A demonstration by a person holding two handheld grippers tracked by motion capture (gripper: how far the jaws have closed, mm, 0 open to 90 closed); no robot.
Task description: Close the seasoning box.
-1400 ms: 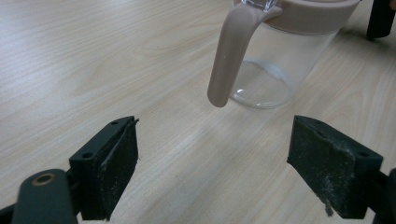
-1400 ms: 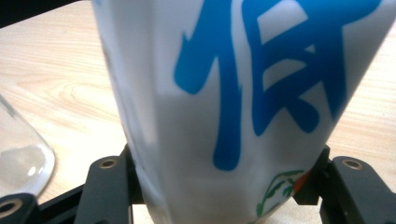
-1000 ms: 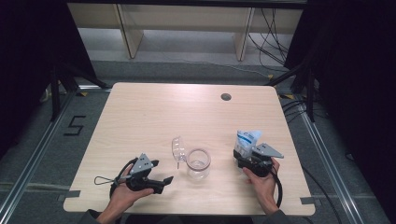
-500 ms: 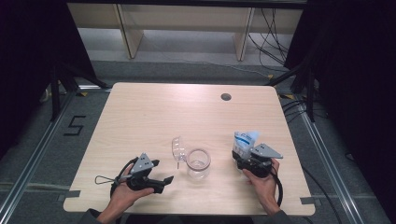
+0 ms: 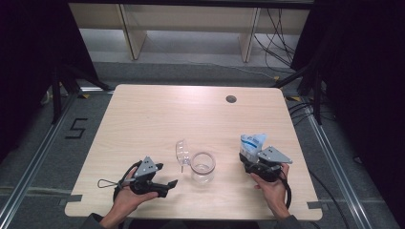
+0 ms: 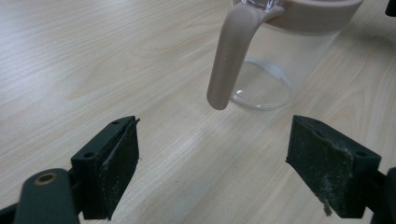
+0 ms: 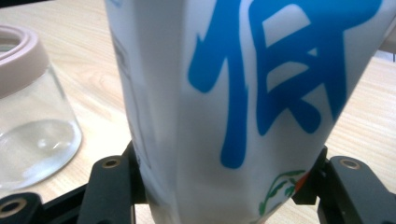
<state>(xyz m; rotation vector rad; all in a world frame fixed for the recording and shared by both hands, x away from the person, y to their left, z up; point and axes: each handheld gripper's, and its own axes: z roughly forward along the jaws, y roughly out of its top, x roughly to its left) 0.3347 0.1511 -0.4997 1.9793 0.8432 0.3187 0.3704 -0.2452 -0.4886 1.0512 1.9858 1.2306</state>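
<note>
Barely any movement since a second ago: the right gripper (image 5: 252,153) has only nudged the white-and-blue pouch (image 5: 251,142) it clamps upright near the table's (image 5: 157,114) right edge. The left gripper (image 5: 168,177) rests with jaws spread, empty. Between them stand the glass jar (image 5: 203,167) and a clear scoop (image 5: 181,151) just beside it, the jar's pinkish handle (image 6: 231,51) facing the left gripper.

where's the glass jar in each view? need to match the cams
High view: glass jar stands at lower centre, between the two grippers.
Left gripper view: top right, handle hanging toward the open jaws.
Right gripper view: left edge, beside the white-and-blue carton clamped in the jaws.
Shared landmark: the jar's beige rim.
</note>
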